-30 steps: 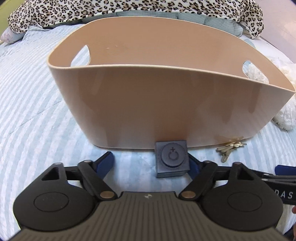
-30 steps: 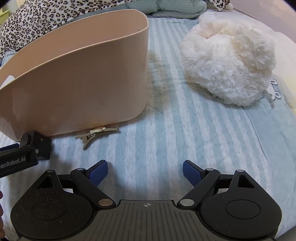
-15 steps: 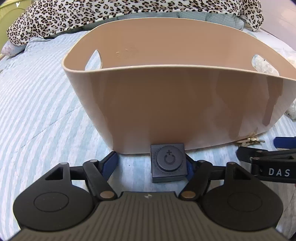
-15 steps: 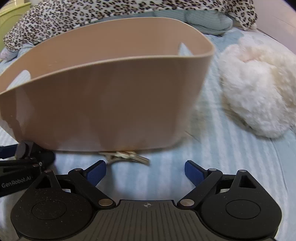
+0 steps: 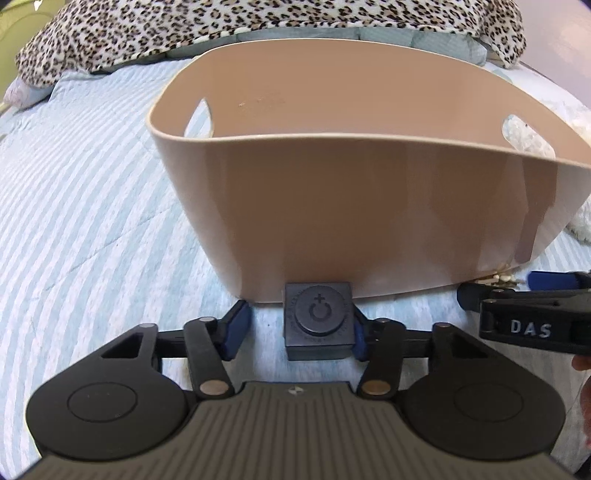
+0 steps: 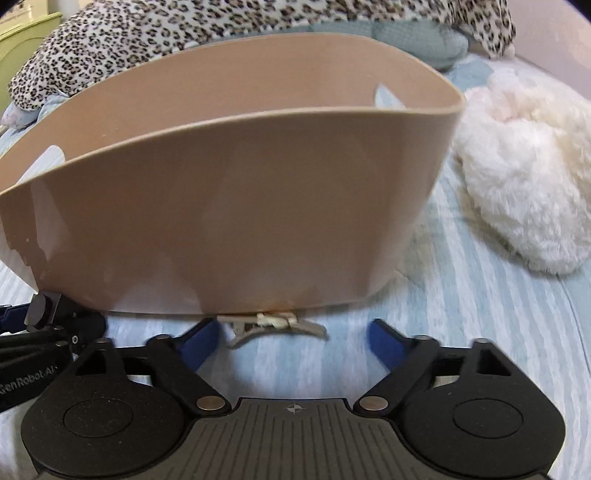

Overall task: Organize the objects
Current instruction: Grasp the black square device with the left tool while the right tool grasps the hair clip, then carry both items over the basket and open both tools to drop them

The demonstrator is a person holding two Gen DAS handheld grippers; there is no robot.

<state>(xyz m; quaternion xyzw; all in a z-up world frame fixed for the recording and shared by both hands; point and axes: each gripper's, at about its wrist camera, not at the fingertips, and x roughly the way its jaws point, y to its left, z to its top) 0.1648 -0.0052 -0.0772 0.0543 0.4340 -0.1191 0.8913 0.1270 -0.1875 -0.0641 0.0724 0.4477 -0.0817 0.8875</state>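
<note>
Both sets of blue fingers are closing right now but neither has a real grip yet: the left gripper [image 5: 297, 326] has one pad against the side of the dark cube while the other finger [image 5: 234, 325] stands clear of it, and the right gripper [image 6: 291, 338] is wide apart around the hair clip with space on both sides. Going big to small, you've got the striped blue bedspread [image 5: 81, 206] under everything, a leopard print blanket [image 5: 229, 26] heaped at the back, and the beige basket [image 5: 369, 221] sitting in the middle, looks empty from what I can see of the inside. A fluffy white plush [image 6: 524, 177] lies off to one side of the basket, not touching it as far as I can tell. Then the little stuff: the dark cube [image 5: 317, 321] with a round button face, and the pale hair clip [image 6: 275, 325], both on the bed right against the basket's near wall. I'd say this is the double pickup step. Next they need to finish the squeeze, then lift over the rim and drop.
</note>
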